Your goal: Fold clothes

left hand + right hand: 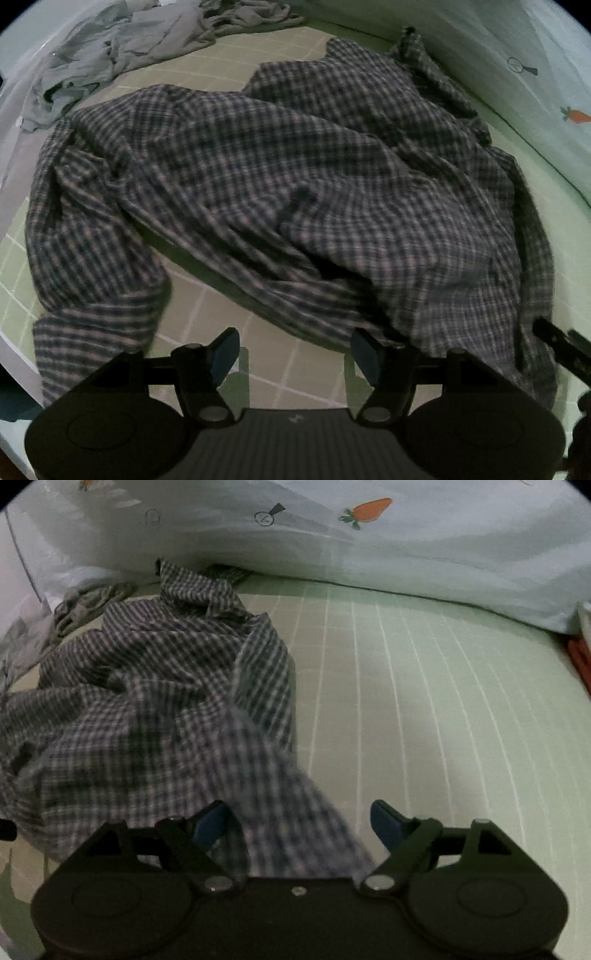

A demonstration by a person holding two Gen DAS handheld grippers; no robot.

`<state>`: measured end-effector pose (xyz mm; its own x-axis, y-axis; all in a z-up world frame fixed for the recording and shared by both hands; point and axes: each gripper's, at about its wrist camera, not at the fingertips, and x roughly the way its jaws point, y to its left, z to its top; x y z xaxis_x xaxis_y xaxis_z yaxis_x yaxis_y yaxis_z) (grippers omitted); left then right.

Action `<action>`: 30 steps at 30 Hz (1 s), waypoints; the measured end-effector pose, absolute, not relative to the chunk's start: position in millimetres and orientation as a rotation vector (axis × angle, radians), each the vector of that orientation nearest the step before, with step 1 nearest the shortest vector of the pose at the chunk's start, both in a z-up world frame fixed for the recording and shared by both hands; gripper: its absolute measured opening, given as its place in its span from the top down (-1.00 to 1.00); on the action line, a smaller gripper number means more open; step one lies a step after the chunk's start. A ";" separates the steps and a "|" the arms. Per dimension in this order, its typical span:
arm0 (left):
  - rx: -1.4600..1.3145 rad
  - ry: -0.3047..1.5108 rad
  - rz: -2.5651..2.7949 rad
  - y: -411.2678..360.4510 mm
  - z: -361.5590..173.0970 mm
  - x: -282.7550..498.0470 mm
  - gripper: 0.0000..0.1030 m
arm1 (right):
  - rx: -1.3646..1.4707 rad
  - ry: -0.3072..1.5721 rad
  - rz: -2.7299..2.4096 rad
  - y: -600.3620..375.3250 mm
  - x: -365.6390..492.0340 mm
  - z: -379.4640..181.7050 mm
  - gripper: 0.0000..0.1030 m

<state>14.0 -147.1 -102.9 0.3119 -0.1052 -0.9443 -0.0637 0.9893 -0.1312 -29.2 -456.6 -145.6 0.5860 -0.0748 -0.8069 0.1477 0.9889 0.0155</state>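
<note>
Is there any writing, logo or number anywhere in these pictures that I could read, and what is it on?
No readable words or numbers in either view.
Small pale mark on the left gripper body: a logo of some kind, too small and blurred to read.
Pale bedding at the back: printed pictures only, an orange carrot and a small round outline figure, no letters.
Checked shirt, grey garment, green gridded sheet: no labels visible.
</note>
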 end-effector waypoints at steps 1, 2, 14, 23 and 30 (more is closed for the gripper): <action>-0.160 1.255 -0.022 -151.6 -103.0 13.1 -0.31 | 0.096 0.935 -0.097 -461.6 -25.7 -145.4 -0.65; -0.168 1.254 -0.015 -156.2 -103.7 12.4 -0.32 | 0.108 0.933 -0.064 -466.7 -22.3 -145.2 -0.61; -0.264 1.235 0.085 -210.8 -115.7 5.3 -0.32 | 0.329 0.793 0.072 -569.5 -6.9 -112.3 0.97; -0.305 1.254 0.135 -235.6 -126.4 6.5 -0.32 | 0.364 0.802 -0.161 -659.9 0.1 -126.9 -0.03; -0.306 1.244 0.170 -243.6 -127.1 9.1 0.00 | 0.391 0.898 -0.021 -639.4 12.7 -150.4 -0.30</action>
<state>9.1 -243.6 -127.1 0.3157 -0.0388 -0.9481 -0.2915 0.9469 -0.1358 12.7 -639.4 -150.4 0.6281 0.1442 -0.7646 0.1799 0.9292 0.3229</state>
